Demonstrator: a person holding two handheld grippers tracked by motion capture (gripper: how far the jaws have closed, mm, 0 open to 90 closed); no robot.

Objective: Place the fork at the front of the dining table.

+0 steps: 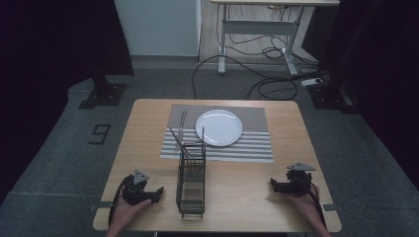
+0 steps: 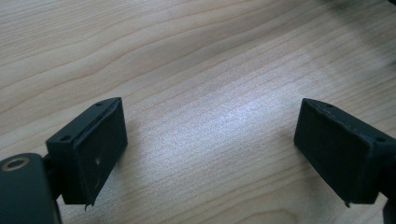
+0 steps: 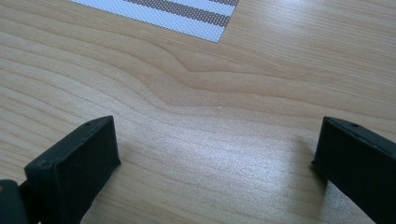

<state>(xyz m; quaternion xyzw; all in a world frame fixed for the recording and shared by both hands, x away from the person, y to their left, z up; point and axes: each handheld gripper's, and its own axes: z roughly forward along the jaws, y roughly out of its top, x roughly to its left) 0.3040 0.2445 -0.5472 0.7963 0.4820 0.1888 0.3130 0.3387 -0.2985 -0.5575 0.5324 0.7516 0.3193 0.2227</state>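
A black wire cutlery basket (image 1: 191, 183) stands on the wooden table (image 1: 148, 133) near its front middle, with utensil handles (image 1: 179, 133) sticking up from its far end. Behind it a white plate (image 1: 219, 127) lies on a striped placemat (image 1: 257, 143). My left gripper (image 1: 159, 191) rests on the table to the basket's left, open, with bare wood between its pads (image 2: 100, 149). To the basket's right my right gripper (image 1: 272, 184) also rests open on the wood, nothing between its pads (image 3: 77, 163). A corner of the placemat (image 3: 187, 16) shows ahead of it.
Beyond the table lie grey carpet, loose cables (image 1: 257, 74) and the legs of a desk (image 1: 222, 49). A black stand base (image 1: 103, 94) sits at the far left on the floor. Bare wood lies on both sides of the basket.
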